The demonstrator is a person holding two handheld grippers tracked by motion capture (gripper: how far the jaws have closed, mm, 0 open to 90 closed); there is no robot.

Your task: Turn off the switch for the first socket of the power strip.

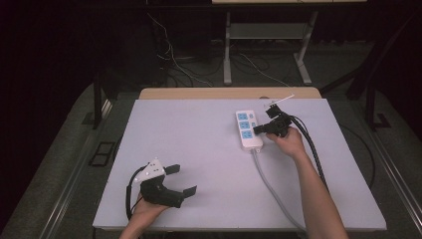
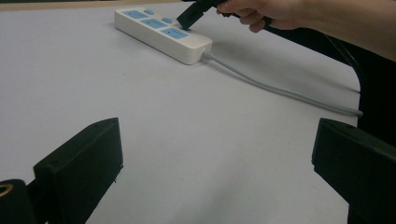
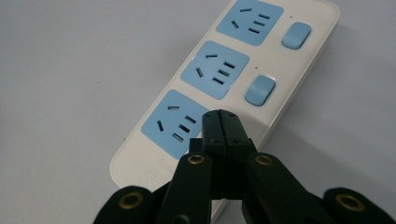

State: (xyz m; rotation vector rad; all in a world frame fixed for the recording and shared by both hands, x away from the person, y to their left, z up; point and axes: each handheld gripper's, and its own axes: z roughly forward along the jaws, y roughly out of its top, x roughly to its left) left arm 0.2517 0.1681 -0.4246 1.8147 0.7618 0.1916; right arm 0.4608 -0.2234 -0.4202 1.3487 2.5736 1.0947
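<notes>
A white power strip with three blue sockets lies right of the table's middle, and its grey cord runs to the front edge. My right gripper is shut with nothing between the jaws. In the right gripper view its tips sit over the power strip just right of the nearest socket. Two blue switches show beside the farther sockets. Whether the tips touch the strip I cannot tell. My left gripper rests open near the front left, empty.
The white tabletop has bare room across its left and middle. The grey cord curves over the right front part. Beyond the far edge stand table legs and loose floor cables.
</notes>
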